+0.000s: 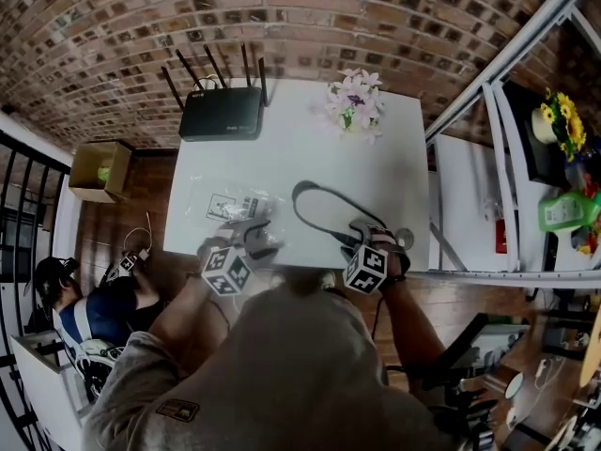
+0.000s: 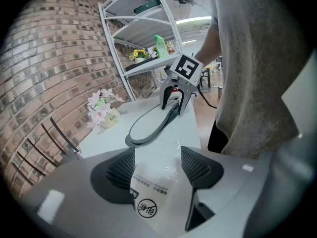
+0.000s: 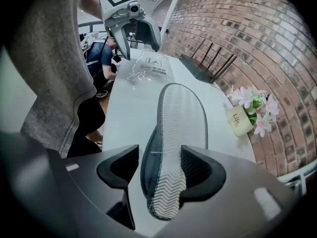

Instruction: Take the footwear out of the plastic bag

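Note:
A dark grey slipper (image 1: 324, 216) with a pale ribbed sole (image 3: 181, 128) lies on its side on the white table (image 1: 394, 167). Its heel end sits between the spread jaws of my right gripper (image 3: 159, 170), which is open; the pads do not clamp it. A clear plastic bag (image 1: 235, 205) with a printed label lies flat at the table's front left. My left gripper (image 2: 157, 165) stands over its near end, jaws wide and open, and the bag (image 2: 153, 182) runs up between them. From the left gripper view the right gripper (image 2: 174, 100) stands at the slipper's (image 2: 148, 128) far end.
A black router (image 1: 223, 111) with several antennas and a small pot of pink flowers (image 1: 355, 101) stand at the table's far side. A metal shelf unit (image 1: 470, 186) is to the right. A person sits on the floor at the left, near a cardboard box (image 1: 99, 169).

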The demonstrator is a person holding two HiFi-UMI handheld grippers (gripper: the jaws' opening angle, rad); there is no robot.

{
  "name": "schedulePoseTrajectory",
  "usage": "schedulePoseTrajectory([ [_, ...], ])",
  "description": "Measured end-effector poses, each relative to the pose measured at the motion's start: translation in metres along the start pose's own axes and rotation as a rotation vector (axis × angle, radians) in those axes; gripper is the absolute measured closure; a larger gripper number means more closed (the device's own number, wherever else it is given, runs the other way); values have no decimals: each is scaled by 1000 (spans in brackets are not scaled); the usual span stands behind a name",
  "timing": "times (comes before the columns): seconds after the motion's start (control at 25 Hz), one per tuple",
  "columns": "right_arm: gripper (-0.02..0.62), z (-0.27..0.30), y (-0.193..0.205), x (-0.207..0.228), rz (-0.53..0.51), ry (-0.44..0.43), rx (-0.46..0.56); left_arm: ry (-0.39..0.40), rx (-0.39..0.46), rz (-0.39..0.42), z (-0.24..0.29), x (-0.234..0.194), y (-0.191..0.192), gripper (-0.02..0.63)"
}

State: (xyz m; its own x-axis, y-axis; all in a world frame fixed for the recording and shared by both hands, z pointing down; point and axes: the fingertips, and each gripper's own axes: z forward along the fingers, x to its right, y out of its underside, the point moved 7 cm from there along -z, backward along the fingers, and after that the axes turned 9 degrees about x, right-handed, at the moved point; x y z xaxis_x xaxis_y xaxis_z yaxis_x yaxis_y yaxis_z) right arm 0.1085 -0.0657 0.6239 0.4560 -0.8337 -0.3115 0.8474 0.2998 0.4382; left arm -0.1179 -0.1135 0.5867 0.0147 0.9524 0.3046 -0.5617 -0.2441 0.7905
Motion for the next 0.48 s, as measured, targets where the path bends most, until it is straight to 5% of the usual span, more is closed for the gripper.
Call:
schedulePoseTrajectory([
  [0.24,366,-15,-12,9,72,66,62,-40,89,-145,-6,-3,-3,324],
  [0.48,445,-41,-24,11,289,161,180,-74,245,-332,-10,1,-12,333],
])
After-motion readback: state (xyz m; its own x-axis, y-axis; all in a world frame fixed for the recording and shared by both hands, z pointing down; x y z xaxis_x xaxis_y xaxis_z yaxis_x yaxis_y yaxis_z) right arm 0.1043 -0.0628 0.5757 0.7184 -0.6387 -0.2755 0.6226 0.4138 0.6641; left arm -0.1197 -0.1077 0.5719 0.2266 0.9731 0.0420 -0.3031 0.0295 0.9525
